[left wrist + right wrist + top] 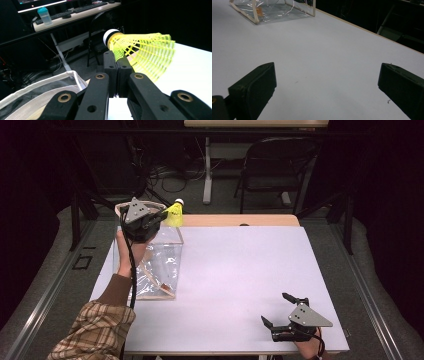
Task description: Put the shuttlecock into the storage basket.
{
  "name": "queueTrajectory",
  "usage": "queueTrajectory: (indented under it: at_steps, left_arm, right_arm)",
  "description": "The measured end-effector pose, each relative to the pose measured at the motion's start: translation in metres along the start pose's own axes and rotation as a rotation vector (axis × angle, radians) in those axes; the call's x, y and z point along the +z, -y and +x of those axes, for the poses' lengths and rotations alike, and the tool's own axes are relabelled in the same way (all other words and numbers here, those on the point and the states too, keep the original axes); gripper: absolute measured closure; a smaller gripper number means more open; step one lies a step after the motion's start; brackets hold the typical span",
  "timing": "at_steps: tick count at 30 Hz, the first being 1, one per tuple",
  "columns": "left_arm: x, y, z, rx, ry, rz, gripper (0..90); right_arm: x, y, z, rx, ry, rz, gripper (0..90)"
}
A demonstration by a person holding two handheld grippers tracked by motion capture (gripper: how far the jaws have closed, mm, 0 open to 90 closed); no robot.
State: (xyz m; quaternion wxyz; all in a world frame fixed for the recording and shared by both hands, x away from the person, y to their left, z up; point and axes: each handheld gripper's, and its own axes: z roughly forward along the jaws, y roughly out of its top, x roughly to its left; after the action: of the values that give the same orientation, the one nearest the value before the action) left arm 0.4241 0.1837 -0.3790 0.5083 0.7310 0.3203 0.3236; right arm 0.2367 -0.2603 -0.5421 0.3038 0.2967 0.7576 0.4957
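The left gripper (pixel 161 219) is clamped on the yellow shuttlecock (pixel 174 213), held above the clear bag (pixel 165 265)'s far rim; pickup complete, release pending. The right gripper (pixel 281 309) rests released, well apart from the bag.

In your left gripper view, the closed jaws cover the near rim of the yellow plastic mesh shuttlecock (pixel 142 55), and the bottom edge cuts off the gripper's black links. The white-rimmed clear plastic bag (pixel 45 87) runs out at the lower left corner. From above, your left gripper (pixel 159 220) and hand (pixel 127 252) hide the bag's near-left top rim. In your right gripper view, both black pads (pixel 254 87) are cropped by the lower edges.
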Motion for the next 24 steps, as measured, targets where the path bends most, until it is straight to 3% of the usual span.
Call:
queueTrajectory:
  at_steps: [24]
  left_arm:
    - [-0.017,-0.001,0.02,-0.034,-0.064,-0.028,89.3]
  right_arm:
    - [0.0,0.0,0.0,0.004,0.002,0.0,1.4]
